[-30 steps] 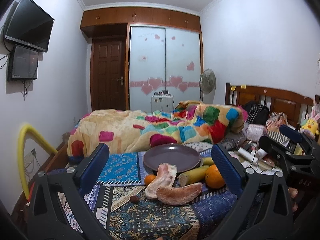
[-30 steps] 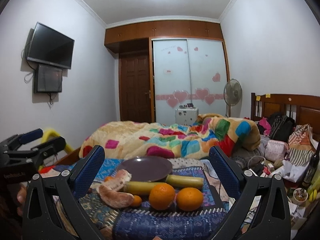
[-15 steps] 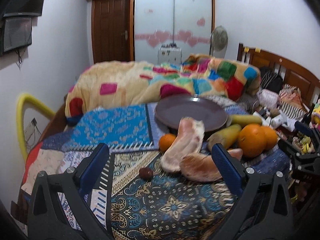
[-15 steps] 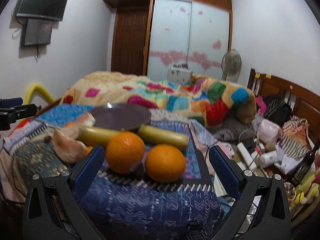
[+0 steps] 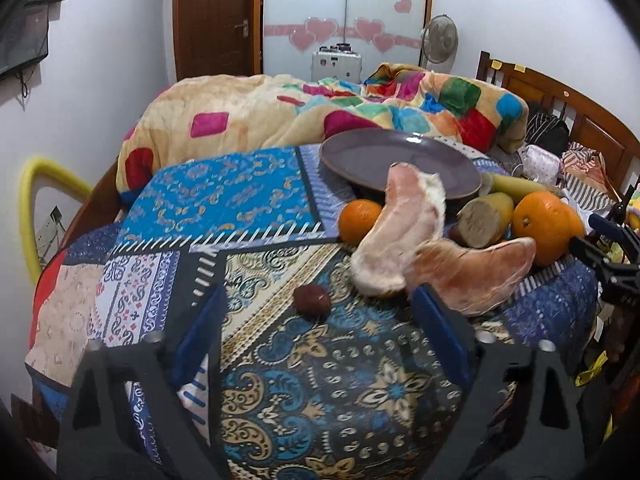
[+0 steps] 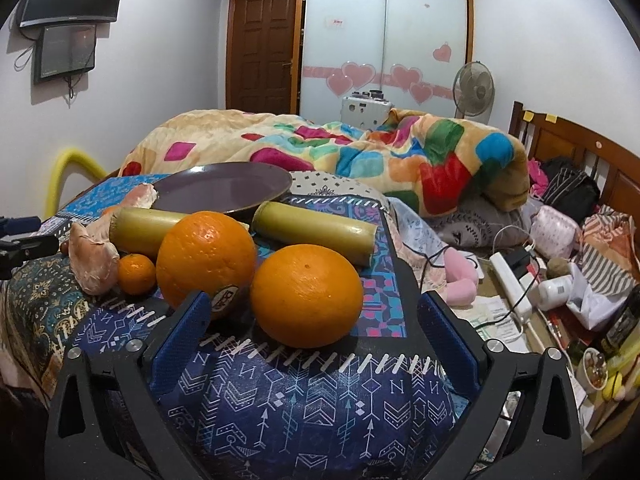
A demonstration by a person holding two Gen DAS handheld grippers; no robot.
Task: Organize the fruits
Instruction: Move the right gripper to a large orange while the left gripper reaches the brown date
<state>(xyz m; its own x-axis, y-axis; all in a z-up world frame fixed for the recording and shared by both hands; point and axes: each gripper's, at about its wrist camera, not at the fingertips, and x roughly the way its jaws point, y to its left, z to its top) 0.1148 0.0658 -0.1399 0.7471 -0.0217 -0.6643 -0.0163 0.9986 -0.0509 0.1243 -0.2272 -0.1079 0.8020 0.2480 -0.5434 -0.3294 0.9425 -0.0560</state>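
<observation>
Currently at approach, nothing picked: left gripper (image 5: 316,316) wide and empty, small dark fruit (image 5: 312,299) between its fingers; right gripper (image 6: 312,320) wide around nearest orange (image 6: 306,295); plate (image 6: 224,194) bare; next likely closing, then carrying to plate.

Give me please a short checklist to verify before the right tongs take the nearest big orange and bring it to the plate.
1. Right tongs open wide enough for the orange: ok, both blue pads stand apart, nothing between them.
2. Nearest big orange lies between the pads' line: ok, roughly centred.
3. Second big orange clear of the left pad: not ok, it sits right behind that pad.
4. Purple plate free for fruit: ok, nothing on it.
5. Left tongs out of the way: ok, open, over the small dark fruit.
6. Orange steady on the soft cloth: cannot tell.
</observation>
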